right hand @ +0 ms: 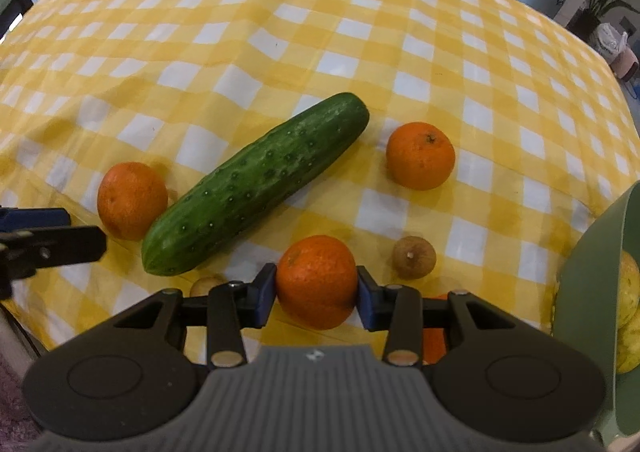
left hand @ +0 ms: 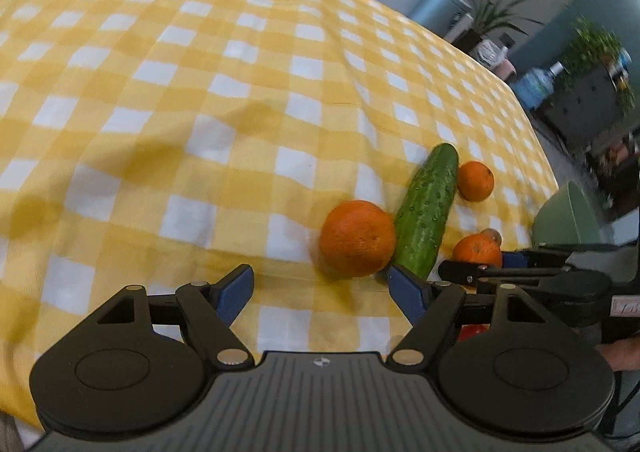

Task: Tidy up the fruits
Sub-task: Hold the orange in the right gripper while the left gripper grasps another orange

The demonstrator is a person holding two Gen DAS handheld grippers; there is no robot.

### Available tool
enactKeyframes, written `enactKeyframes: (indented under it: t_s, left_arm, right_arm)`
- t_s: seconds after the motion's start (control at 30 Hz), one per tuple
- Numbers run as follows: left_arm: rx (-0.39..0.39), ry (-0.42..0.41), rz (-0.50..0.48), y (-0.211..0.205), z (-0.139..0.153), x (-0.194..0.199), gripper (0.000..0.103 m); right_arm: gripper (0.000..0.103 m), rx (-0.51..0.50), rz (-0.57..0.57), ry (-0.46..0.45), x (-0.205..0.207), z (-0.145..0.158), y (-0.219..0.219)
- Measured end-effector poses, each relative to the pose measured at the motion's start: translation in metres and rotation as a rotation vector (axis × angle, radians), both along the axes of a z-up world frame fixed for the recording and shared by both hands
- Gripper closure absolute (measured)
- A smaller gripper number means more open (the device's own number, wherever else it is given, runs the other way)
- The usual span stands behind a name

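Note:
On the yellow checked cloth point(right hand: 280, 32) lie a green cucumber point(right hand: 256, 184) and three oranges. My right gripper point(right hand: 316, 294) is shut on the nearest orange point(right hand: 316, 276), its blue pads pressed on both sides of it. A second orange point(right hand: 132, 200) touches the cucumber's left end and a third orange point(right hand: 420, 156) lies apart at the right. My left gripper point(left hand: 320, 292) stands open, just short of the left orange point(left hand: 357, 238), with nothing between its fingers. In the left wrist view the held orange point(left hand: 478, 250) shows behind the right gripper's black fingers point(left hand: 464, 272).
A green bowl point(right hand: 592, 272) stands at the right edge and holds yellow fruit point(right hand: 628, 292). Two small brown fruits point(right hand: 414, 262) point(right hand: 206, 286) lie near the held orange. The cloth's far half is bare. Plants and furniture stand beyond the table's right edge point(left hand: 540, 156).

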State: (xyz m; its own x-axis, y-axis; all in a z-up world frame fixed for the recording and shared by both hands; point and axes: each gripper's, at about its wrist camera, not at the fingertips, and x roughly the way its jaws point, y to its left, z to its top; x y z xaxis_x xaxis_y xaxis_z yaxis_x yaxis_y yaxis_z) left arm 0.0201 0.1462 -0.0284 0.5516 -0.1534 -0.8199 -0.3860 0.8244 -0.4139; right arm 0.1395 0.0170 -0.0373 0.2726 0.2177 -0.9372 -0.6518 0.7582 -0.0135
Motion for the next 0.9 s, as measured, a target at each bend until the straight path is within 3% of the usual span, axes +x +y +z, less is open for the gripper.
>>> enactKeyframes:
  t_s: [0.13, 0.27, 0.5, 0.73, 0.9]
  left_arm:
    - [0.072, -0.018, -0.076, -0.01, 0.006, -0.001, 0.014]
    - [0.122, -0.088, -0.127, -0.014, 0.015, -0.005, 0.014]
    - [0.165, -0.194, -0.142, -0.02, 0.015, -0.005, 0.014]
    - [0.169, -0.152, -0.155, -0.024, 0.002, 0.012, 0.012]
    - [0.147, -0.17, -0.158, -0.022, 0.0, 0.014, 0.015]
  right_arm:
    - [0.065, 0.04, -0.047, -0.025, 0.002, -0.001, -0.008]
    - [0.065, 0.093, -0.093, -0.045, 0.003, 0.001, -0.016]
    - [0.065, 0.125, -0.088, -0.065, 0.001, 0.0, -0.02]
    - [0.065, 0.149, -0.073, -0.048, 0.004, -0.005, -0.023]
    - [0.065, 0.152, -0.057, -0.053, 0.002, -0.005, -0.024]
